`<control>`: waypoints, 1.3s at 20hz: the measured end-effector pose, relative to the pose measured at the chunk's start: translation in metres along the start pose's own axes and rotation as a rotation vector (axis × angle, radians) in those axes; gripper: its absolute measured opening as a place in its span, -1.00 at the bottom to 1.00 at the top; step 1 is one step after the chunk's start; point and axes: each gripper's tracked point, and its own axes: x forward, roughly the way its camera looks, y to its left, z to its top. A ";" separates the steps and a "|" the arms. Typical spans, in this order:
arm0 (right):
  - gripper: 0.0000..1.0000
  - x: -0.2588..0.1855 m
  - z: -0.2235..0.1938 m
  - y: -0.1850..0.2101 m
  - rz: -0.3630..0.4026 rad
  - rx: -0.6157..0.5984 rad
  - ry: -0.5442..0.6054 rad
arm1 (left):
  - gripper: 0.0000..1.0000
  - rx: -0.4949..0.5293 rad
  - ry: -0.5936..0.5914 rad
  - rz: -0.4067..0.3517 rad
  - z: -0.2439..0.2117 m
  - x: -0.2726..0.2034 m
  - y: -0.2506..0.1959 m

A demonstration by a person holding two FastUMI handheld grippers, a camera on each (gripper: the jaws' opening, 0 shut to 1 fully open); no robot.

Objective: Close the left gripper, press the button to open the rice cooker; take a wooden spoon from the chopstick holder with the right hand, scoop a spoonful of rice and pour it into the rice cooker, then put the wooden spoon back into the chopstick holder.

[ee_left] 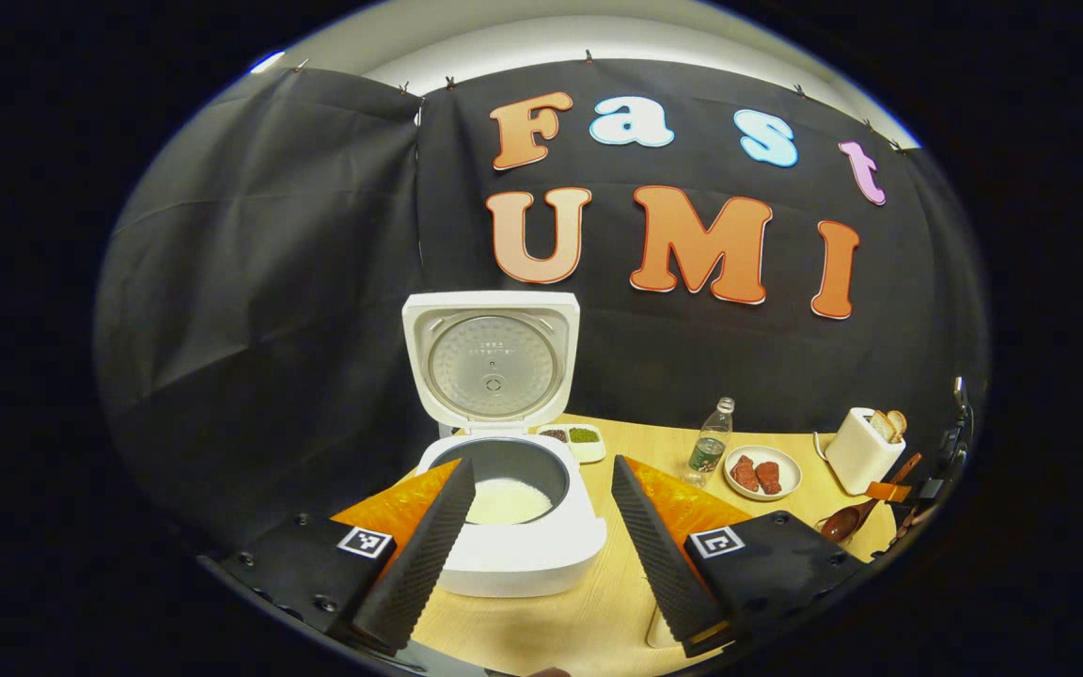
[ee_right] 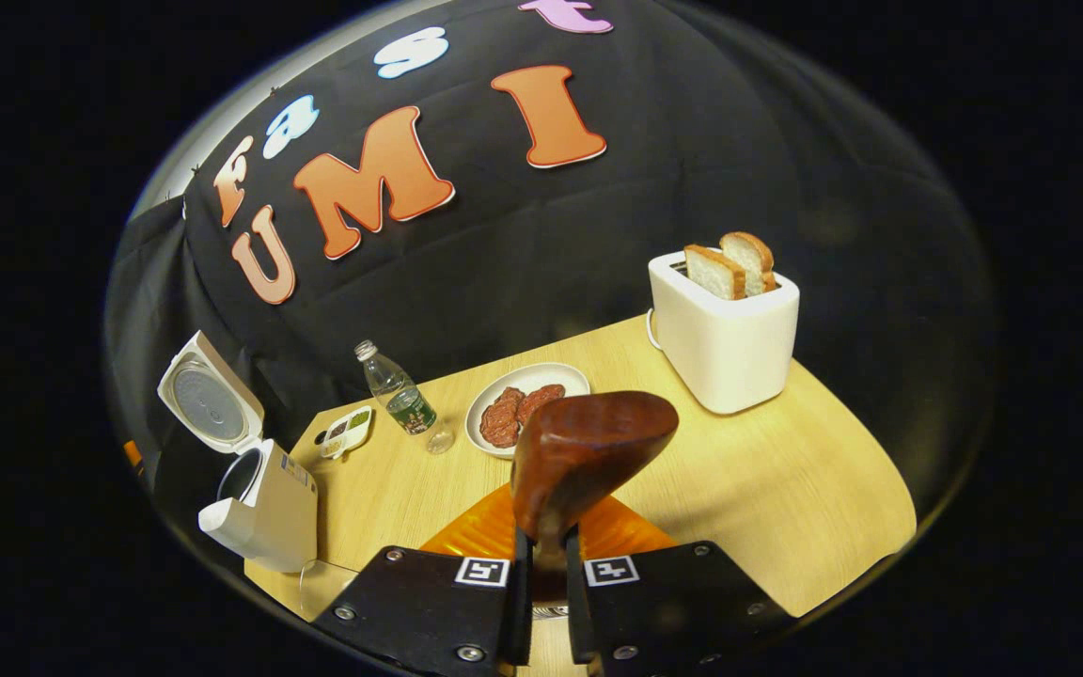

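Observation:
The white rice cooker point(ee_left: 515, 550) stands with its lid point(ee_left: 491, 362) raised, and white rice lies in the inner pot point(ee_left: 507, 500). My left gripper point(ee_left: 541, 555) is open just in front of it, one finger on each side of the pot. My right gripper point(ee_right: 541, 583) is shut on the handle of a dark wooden spoon point(ee_right: 588, 456), whose bowl rises above the table. In the left gripper view that spoon point(ee_left: 842, 524) shows at the far right, low over the table, with no rice visible in it. The right gripper view has the open cooker point(ee_right: 264, 508) far to the left.
On the wooden table point(ee_right: 786, 489) stand a plastic bottle point(ee_right: 398, 395), a plate of red meat point(ee_right: 527, 404), a small divided dish of beans point(ee_right: 346, 430) and a white toaster point(ee_right: 725, 329) with two bread slices. A clear container rim point(ee_right: 321, 583) shows near the cooker.

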 end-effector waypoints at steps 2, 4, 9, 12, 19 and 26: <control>-0.65 0.006 -0.010 -0.002 0.007 0.018 0.024 | 0.98 0.021 -0.024 0.028 0.011 0.001 0.008; -0.58 0.005 -0.020 -0.003 0.015 0.035 0.054 | 1.00 0.020 -0.041 0.036 0.026 0.006 0.013; -0.19 -0.004 0.001 -0.007 -0.011 0.081 0.008 | 0.99 -0.037 -0.086 0.014 0.076 0.032 0.033; 0.11 -0.021 0.019 -0.011 -0.034 0.094 -0.034 | 0.97 -0.082 -0.098 -0.026 0.107 0.053 0.041; 0.68 -0.077 0.067 0.006 -0.079 0.007 -0.170 | 0.98 -0.140 -0.030 -0.022 0.165 0.127 0.078; 0.86 -0.135 0.101 0.029 -0.140 -0.089 -0.276 | 0.97 -0.127 -0.040 -0.049 0.230 0.214 0.088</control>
